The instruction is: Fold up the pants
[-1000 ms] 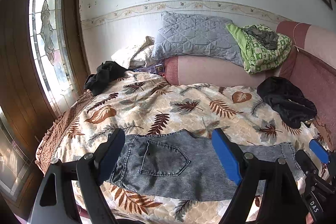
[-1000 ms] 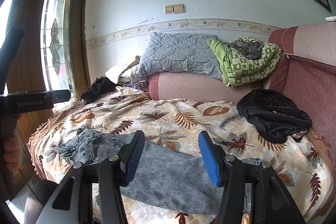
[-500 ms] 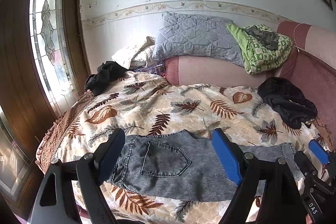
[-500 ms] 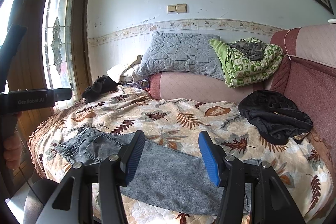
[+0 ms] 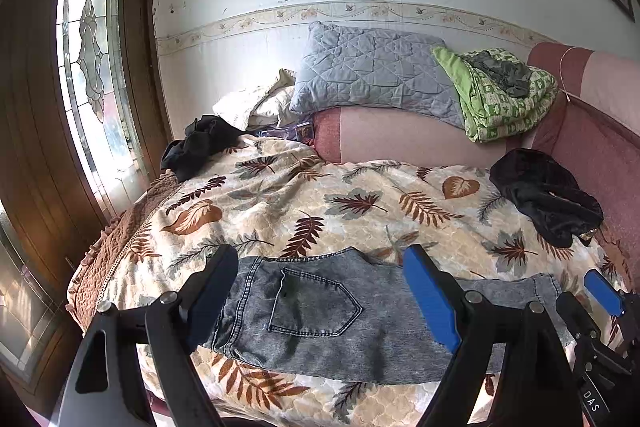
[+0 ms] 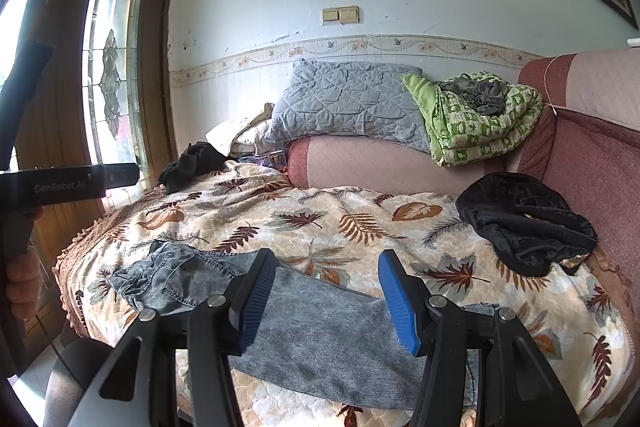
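jeans: grey pair (image 5: 320,319) lies flat along the near edge of the bed (image 5: 280,203), waistband left, hem right; legs look stacked 1 on the other, pocket up.
left claw (image 5: 320,291): you hold it released, jaws wide, above the waist end, nothing between them.
right claw (image 6: 326,301): jaws partly apart, empty, above the leg end near the hem.
progress: lengthwise fold looks done; I'd judge no crosswise fold made yet.
left to do: you need to grab hem or waist, bring 1 end over the other, maybe fold once more.
clutter: black clothes (image 5: 548,199) far right, well apart from the jeans.
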{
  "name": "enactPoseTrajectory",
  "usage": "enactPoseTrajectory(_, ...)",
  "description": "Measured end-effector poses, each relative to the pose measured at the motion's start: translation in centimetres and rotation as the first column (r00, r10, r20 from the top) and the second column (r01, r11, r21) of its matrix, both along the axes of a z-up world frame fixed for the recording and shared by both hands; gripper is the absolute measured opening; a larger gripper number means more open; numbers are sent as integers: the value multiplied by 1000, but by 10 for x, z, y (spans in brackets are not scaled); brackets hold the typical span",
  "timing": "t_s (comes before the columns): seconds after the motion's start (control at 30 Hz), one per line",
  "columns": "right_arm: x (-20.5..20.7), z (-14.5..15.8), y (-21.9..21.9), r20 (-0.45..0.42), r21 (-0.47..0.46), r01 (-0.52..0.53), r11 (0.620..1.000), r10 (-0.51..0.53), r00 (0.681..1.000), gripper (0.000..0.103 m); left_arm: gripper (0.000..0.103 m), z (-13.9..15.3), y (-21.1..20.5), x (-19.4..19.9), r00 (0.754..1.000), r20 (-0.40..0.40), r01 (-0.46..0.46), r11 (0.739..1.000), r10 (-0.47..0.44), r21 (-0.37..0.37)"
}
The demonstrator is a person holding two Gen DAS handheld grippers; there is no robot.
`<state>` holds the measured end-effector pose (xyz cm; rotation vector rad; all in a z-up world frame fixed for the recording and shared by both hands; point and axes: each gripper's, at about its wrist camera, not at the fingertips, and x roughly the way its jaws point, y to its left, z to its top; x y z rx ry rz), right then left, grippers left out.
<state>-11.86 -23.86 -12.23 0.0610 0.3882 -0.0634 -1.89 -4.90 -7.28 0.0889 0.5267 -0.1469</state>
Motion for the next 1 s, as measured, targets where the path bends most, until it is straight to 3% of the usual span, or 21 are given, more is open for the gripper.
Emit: enactPoseTrajectory(1.0,12,-13,4,-45,-5,-19,1000,19,999,57,85,-18,7,15,999,-33,-21,1000,21,17)
